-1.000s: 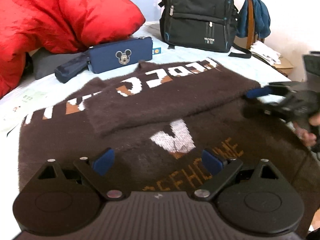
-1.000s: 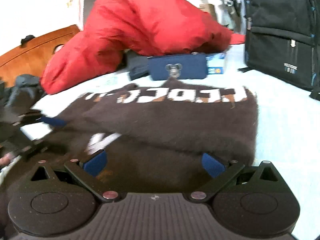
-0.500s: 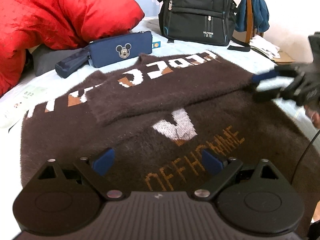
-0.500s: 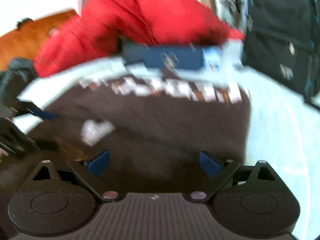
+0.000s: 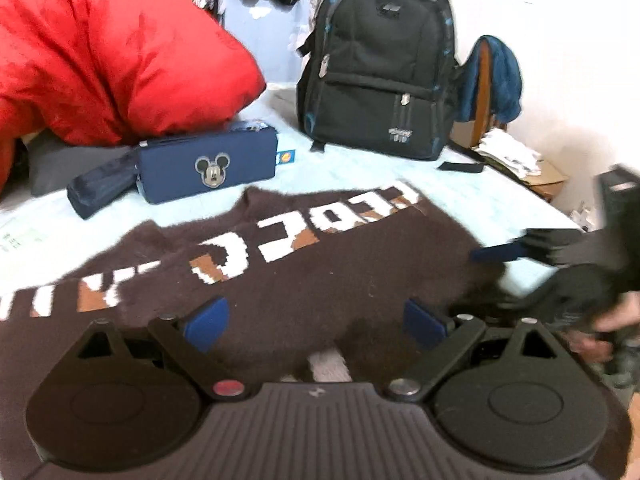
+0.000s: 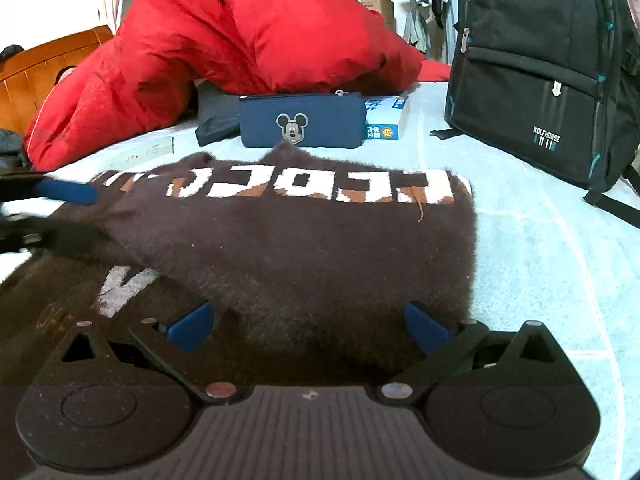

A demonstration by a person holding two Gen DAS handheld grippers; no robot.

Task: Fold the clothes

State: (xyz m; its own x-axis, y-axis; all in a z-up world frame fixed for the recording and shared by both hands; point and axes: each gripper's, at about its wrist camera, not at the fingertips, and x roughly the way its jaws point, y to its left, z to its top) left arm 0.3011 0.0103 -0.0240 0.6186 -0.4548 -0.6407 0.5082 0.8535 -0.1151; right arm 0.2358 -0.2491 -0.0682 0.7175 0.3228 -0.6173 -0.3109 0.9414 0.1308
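Brown sweater (image 6: 280, 248) on pale blue bed (image 6: 540, 248), red jacket (image 5: 100, 52), black backpack (image 5: 380, 60) behind, both grippers' (image 5: 316, 318) (image 6: 306, 322) jaws apart.

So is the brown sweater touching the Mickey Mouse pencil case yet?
Cannot tell. In the right wrist view the brown sweater's peak overlaps the Mickey Mouse pencil case's lower edge; in the left wrist view pale bedsheet seems to separate them.

My left view smears the right gripper (image 5: 516, 276) and hand (image 5: 612, 320) into blur; the brown sweater (image 5: 320, 272) runs under the left gripper's (image 5: 316, 322) body.
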